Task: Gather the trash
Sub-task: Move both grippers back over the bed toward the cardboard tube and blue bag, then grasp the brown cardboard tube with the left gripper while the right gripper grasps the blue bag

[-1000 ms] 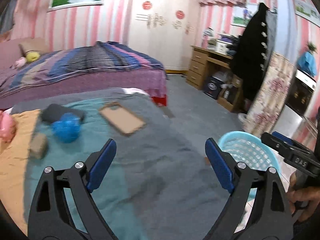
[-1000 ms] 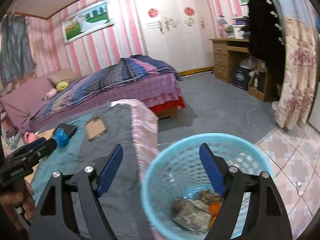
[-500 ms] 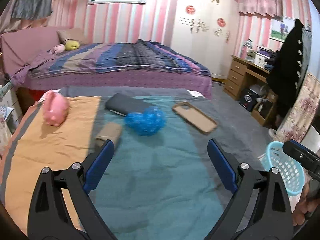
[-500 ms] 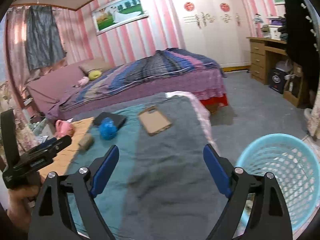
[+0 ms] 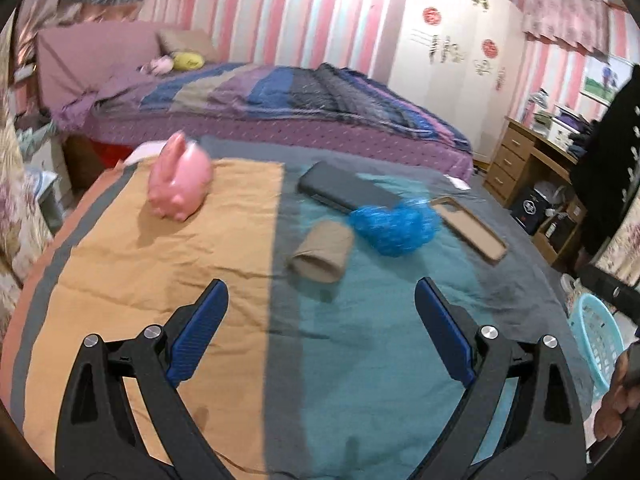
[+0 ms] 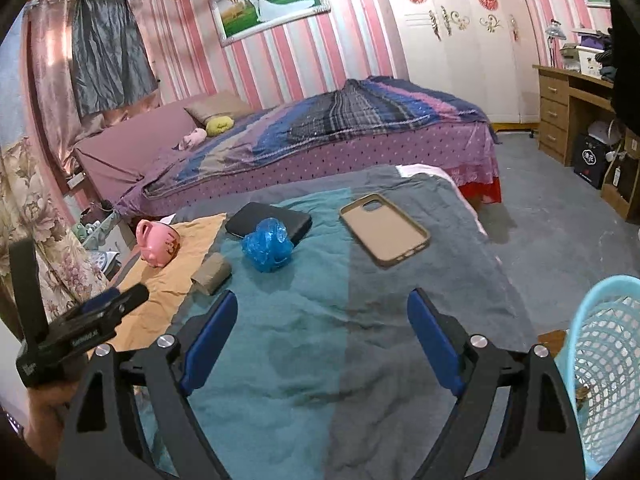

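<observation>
A crumpled blue plastic bag (image 5: 394,229) (image 6: 267,244) lies on the cloth-covered table (image 5: 360,360), beside a brown cardboard tube (image 5: 321,252) (image 6: 212,273). My left gripper (image 5: 320,316) hovers open and empty just short of the tube. Over the teal and grey cloth, my right gripper (image 6: 322,330) is also open and empty, well short of the bag. The light-blue trash basket (image 6: 604,360) (image 5: 596,340) stands on the floor at the table's right; trash shows only as a sliver through its mesh.
A pink piggy bank (image 5: 180,184) (image 6: 158,242), a dark flat case (image 5: 344,192) (image 6: 268,222) and a tan phone case (image 5: 470,228) (image 6: 386,230) also lie on the table. A purple bed (image 6: 320,132) runs behind; a wooden desk (image 6: 572,108) stands at the far right.
Both grippers have swung left, away from the basket and over the table. The bag, tube and piggy bank now lie ahead, and the basket has slid to the right edge of both views.
</observation>
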`<state>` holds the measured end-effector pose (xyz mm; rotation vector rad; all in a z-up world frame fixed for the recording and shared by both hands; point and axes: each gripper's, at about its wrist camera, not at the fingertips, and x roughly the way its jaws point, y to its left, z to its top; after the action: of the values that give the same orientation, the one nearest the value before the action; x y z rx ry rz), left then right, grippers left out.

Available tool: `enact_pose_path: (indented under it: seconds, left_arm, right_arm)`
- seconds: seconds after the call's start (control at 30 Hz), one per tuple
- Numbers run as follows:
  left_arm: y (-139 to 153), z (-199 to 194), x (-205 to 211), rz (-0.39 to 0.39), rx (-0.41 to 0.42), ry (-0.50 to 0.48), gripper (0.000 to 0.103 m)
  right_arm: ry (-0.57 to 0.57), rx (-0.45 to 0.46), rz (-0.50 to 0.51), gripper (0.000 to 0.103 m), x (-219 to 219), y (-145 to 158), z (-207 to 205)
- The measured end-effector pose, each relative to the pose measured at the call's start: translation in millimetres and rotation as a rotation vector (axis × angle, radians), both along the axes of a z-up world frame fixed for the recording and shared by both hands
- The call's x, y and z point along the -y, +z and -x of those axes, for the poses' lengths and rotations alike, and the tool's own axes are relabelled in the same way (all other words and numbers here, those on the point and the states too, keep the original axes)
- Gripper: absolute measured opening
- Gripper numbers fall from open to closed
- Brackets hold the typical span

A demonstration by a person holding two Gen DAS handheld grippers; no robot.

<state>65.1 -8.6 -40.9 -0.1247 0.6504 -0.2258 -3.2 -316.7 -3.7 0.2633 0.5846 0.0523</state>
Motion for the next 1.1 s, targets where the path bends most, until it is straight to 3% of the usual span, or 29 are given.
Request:
enact_pose_path:
  seconds: [0.23,0.47,0.57,0.63,0.67,0.7,0.8,1.1]
  left_arm:
    - [-20,-37,-2,0.027,-0.046,-0.003,0.091]
    - [-33,-78,31,-0.04,-0.074,-0.042,0.091]
    - [-49,-100,43,-0.103,-0.113,-0.056,0.091]
    - [-61,-112,46,-0.106,-0.169,-0.066,0.083]
    - [-63,-116,45,-0.093,-0.194,-0.069,0.067]
    - [-63,-118,42,-0.077,-0.194,-0.059,0.058]
    - [-58,-121,34,-0.036,-0.18,-0.041,0.045]
    - [-30,-110,8,-0.023,-0.098,0.019,0.043]
  right_arm:
    - [0.049,-0.014,0.034,0.085,-14,17,-48]
    - [0.115,-0.058,0.024,0.085,-19,3,-97]
    - [0.128,-0.109,0.001,0.085,-21,-12,-115]
    - [0.142,-0.12,0.037,0.085,-27,-19,-128]
    - [0.143,-0.128,0.054,0.085,-29,-23,-134]
    - [0.145,-0.132,0.06,0.085,-31,-26,-136]
    - [0.163,-0.16,0.073,0.085,-40,-37,-149]
    - [0.204,-0.174,0.055,0.085,-71,-59,-185]
